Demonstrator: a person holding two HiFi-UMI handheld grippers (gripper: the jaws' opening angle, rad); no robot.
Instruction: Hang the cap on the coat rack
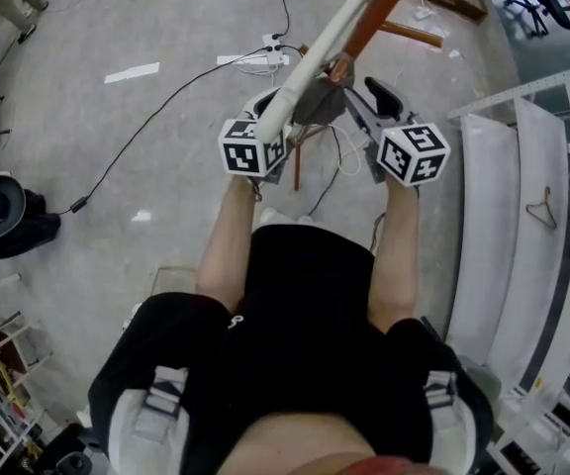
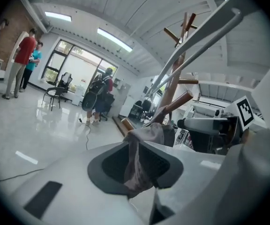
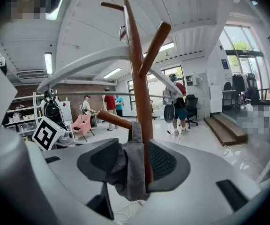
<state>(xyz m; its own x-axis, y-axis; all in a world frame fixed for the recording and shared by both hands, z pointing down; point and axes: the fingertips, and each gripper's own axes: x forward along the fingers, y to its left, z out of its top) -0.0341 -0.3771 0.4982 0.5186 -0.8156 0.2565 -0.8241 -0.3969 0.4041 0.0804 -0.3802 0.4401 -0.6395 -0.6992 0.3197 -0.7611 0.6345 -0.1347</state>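
As it drapes the coat rack (image 3: 137,78), the grey cap (image 3: 128,172) seems crumpled.

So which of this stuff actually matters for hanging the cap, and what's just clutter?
Job: cap, coat rack, left gripper (clamped on cap), right gripper (jaws apart around cap).
Clutter: power strip, floor cable, hanger, office chair.

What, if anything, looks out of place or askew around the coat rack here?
Only the cap stands out: it hangs bunched and crumpled against the coat rack's pole, its strap apparently over a low peg, with the left gripper pinching its fabric. Nothing looks spilled or broken.
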